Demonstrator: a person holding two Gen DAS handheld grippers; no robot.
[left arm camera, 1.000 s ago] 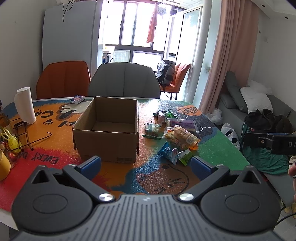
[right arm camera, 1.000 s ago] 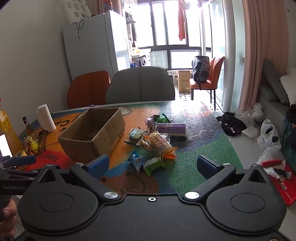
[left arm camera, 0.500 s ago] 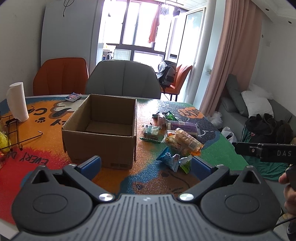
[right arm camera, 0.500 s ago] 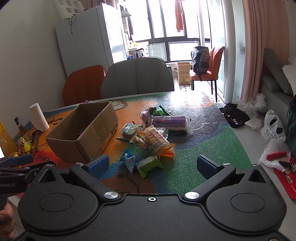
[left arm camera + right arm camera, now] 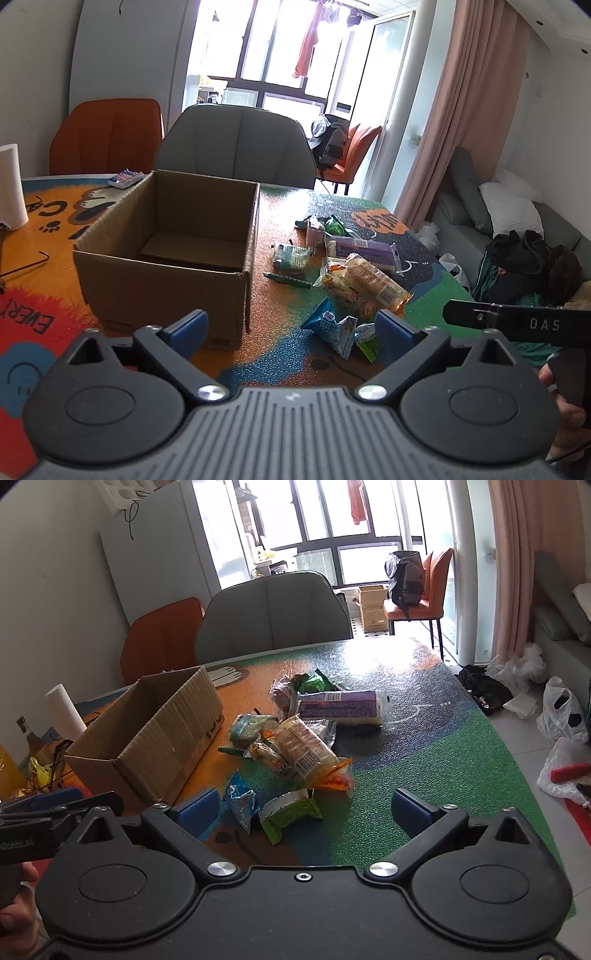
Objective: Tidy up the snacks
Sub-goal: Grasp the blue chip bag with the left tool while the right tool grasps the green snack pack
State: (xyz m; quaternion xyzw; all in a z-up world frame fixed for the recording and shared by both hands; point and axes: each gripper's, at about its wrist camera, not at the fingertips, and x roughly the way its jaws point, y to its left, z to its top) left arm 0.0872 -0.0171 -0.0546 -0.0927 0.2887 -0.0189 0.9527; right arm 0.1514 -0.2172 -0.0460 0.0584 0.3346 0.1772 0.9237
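**Both grippers wide, over the table edge, nothing held**

Left gripper [image 5: 291, 326]: jaws apart, have just been closing a little, nothing between the blue pads. It sits low over the near edge of the table [image 5: 280, 221], aimed at the front right corner of the cardboard box [image 5: 166, 254]. Box is open-topped, upright, with only a loose cardboard sheet on its floor.

Right gripper [image 5: 308, 810]: jaws apart too, also just narrowed slightly, nothing gripped. A green snack packet [image 5: 290, 812] and a blue snack packet [image 5: 240, 801] lie on the table ahead of it, in line with the gap, not touched by the pads.

Snack pile [image 5: 295, 738] is on the table just right of the box, not in it. Long purple packet [image 5: 340, 707] at the far side, clear biscuit sleeve [image 5: 304, 751] with orange ends on top in the middle, green bag [image 5: 314, 681] at the back. A small packet [image 5: 125, 179] lies apart, beyond the box's far left corner.

Paper towel roll [image 5: 11, 188] stands upright at the table's left end. Grey chair [image 5: 236, 147] and orange chair [image 5: 107, 136] are pushed in at the far side.
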